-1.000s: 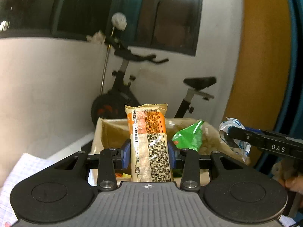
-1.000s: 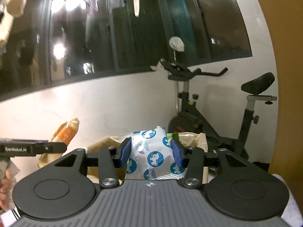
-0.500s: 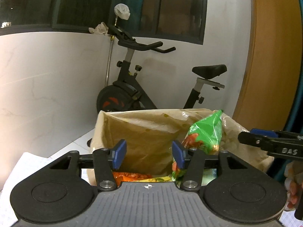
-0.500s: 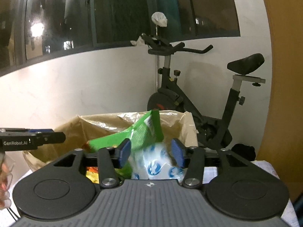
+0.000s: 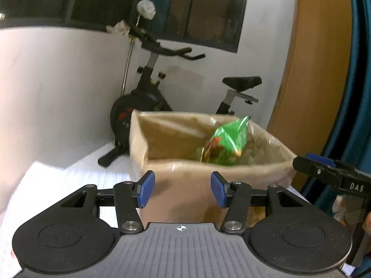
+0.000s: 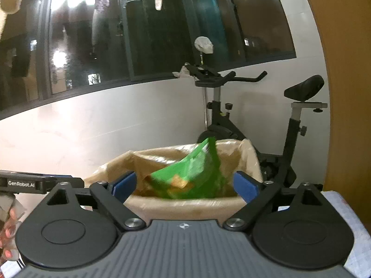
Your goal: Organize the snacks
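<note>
Snack bag (image 5: 228, 143), green, leans inside the lined box (image 5: 185, 169); left gripper (image 5: 183, 188) spread and empty; right gripper (image 6: 185, 185), jaws just opened wide, empty.

- Left gripper (image 5: 182, 190): black linkage arms, blue pads on the fingers (image 5: 145, 188), silver screws, grey ribbed base with two round black discs.
- Right gripper (image 6: 184, 186): same build; its side bar reads "DAS".
- Left side bar reads "GenRobot.AI".
</note>
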